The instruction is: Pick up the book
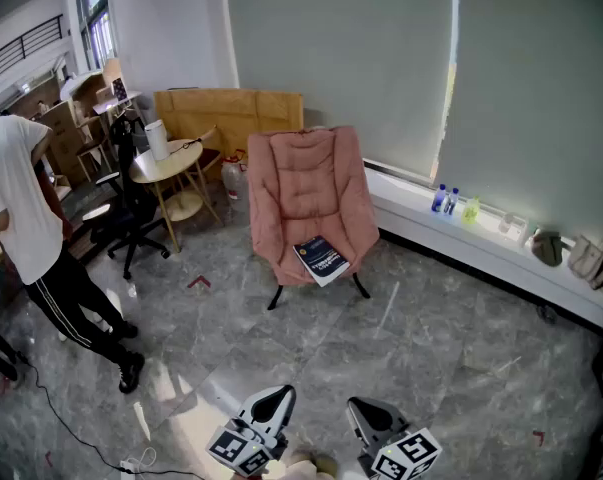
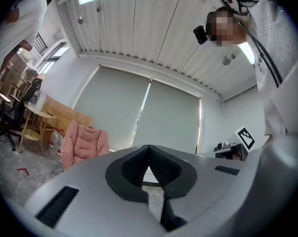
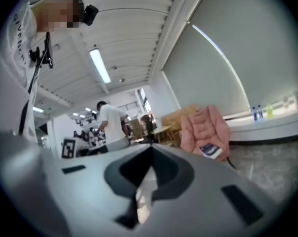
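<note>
The book (image 1: 322, 259), blue-covered with white page edges, lies on the front of the seat of a pink padded chair (image 1: 311, 193) in the middle of the room. The right gripper view also has the book (image 3: 211, 150) on the chair (image 3: 204, 128), far ahead at right. Both grippers sit low at the near edge of the head view, well short of the chair. My left gripper (image 1: 279, 396) has its jaws together with nothing in them, as does my right gripper (image 1: 358, 406). The left gripper view catches the chair (image 2: 84, 142) at left, the book hidden.
A person in a white shirt (image 1: 26, 203) stands at the left beside a black office chair (image 1: 121, 218) and a round table (image 1: 171, 163). A window ledge (image 1: 501, 243) with bottles (image 1: 445, 200) runs along the right. Cardboard (image 1: 231, 116) leans behind the chair.
</note>
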Motion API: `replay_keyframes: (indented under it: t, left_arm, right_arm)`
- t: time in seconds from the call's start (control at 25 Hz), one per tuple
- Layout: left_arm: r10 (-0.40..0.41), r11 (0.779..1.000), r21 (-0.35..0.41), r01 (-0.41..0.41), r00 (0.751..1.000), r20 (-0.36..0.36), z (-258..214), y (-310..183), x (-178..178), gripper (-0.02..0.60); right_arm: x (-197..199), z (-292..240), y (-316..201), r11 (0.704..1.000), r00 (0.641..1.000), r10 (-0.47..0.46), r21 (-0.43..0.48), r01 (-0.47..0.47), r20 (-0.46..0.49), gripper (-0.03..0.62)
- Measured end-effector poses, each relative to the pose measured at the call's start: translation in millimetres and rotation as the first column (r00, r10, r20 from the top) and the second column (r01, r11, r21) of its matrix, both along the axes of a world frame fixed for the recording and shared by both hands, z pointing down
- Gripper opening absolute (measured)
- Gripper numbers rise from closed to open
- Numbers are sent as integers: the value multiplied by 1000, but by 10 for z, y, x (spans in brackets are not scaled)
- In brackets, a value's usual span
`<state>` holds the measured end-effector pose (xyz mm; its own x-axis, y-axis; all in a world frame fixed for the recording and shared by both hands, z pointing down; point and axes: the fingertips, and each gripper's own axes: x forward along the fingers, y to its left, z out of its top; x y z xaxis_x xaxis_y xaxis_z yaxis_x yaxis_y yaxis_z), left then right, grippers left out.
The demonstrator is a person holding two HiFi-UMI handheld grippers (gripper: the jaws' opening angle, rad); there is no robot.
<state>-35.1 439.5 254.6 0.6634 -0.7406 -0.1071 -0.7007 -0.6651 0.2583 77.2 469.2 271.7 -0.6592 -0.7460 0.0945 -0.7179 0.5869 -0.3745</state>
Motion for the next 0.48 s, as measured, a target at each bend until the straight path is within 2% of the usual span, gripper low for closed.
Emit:
replay_keyframes:
  t: [0.48]
  left_arm:
    - [-35, 999, -13, 35, 999, 13, 68, -2, -99, 9]
  right_arm:
    - [18, 75, -40, 1000, 1000, 7, -2, -7, -11, 11]
